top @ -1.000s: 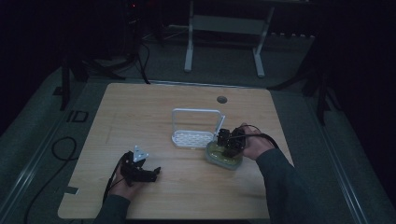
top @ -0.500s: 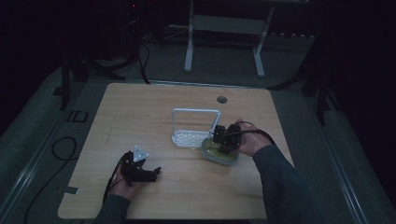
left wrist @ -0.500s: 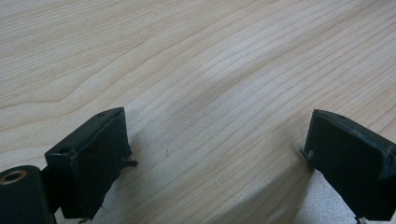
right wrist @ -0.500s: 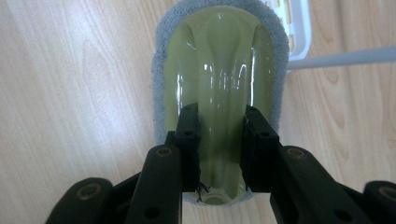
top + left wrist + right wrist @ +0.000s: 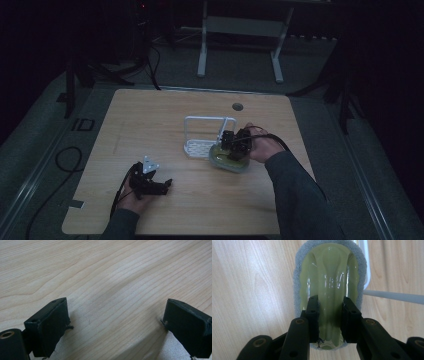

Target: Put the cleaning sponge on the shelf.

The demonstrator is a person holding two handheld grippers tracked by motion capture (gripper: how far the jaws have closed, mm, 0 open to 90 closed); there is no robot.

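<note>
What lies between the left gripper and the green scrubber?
In the high view, bare wooden table separates the left gripper from the green scrubber.

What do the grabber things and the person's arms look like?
Both grippers are black. The left gripper has blocky flat-faced jaws, a grey three-cornered plate on top and a black cable trailing behind. The right gripper has black arms with round screw holes and narrower jaws. The person wears dark grey long sleeves.
</note>
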